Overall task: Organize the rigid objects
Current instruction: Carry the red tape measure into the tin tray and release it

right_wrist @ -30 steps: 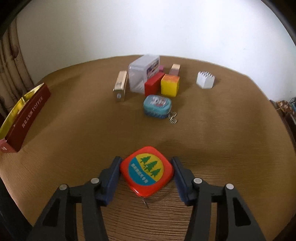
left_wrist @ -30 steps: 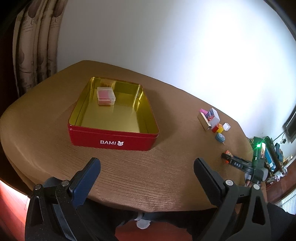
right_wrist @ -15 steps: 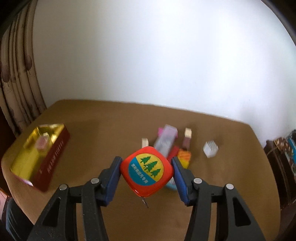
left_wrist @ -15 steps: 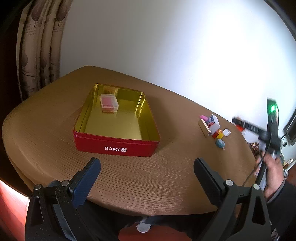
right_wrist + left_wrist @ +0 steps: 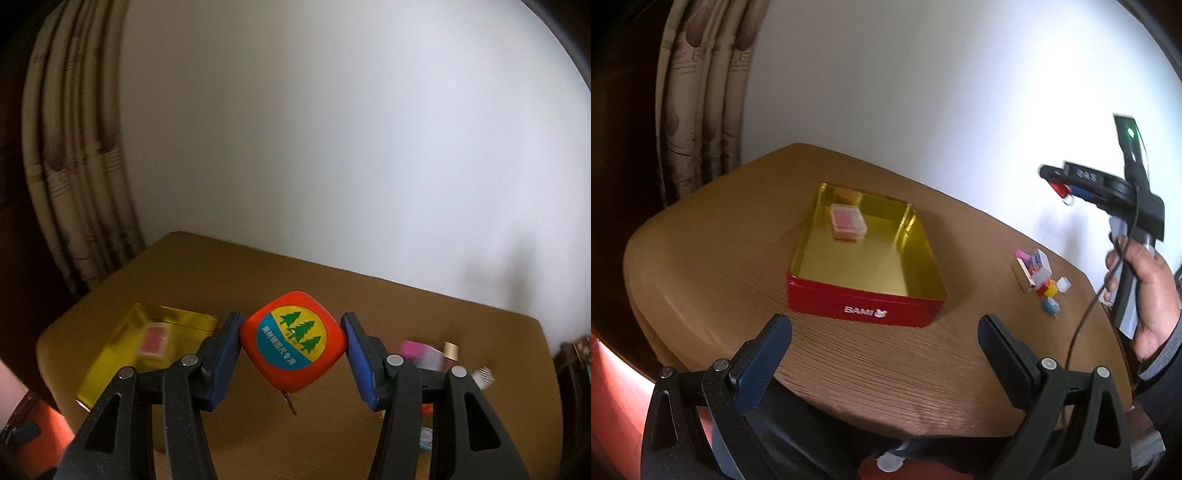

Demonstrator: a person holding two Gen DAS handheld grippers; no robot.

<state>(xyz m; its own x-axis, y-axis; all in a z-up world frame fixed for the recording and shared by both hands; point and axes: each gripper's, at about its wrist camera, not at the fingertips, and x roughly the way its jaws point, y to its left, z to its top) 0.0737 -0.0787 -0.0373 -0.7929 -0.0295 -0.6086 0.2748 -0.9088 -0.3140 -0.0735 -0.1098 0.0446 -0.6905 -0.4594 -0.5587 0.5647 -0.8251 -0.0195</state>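
Whereas a second ago the orange tape measure sat on the table between the pads, the right hand-held gripper now carries it high in the air, pinched corner to corner between its blue fingers, with the metal tape tip dangling below. The lift is done, I judge, and what remains is the carry to the red BAMI tin, whose gold interior holds only a small clear case with a red insert at its far end.

The left hand-held gripper hangs wide open and empty over the near table edge, fingers well apart, facing the tin. From its view the right hand holds its tool well right of the tin, above the cluster of small blocks and boxes still waiting beside the far right table edge.

Room is generous: most of the tin floor near the front wall is bare, and the table between tin and cluster is open (nothing to snag on the way). The tin wall is the one edge to clear; the measure should descend from above, not sweep in low. The right view is motion-blurred, so exact height over the table is uncertain.
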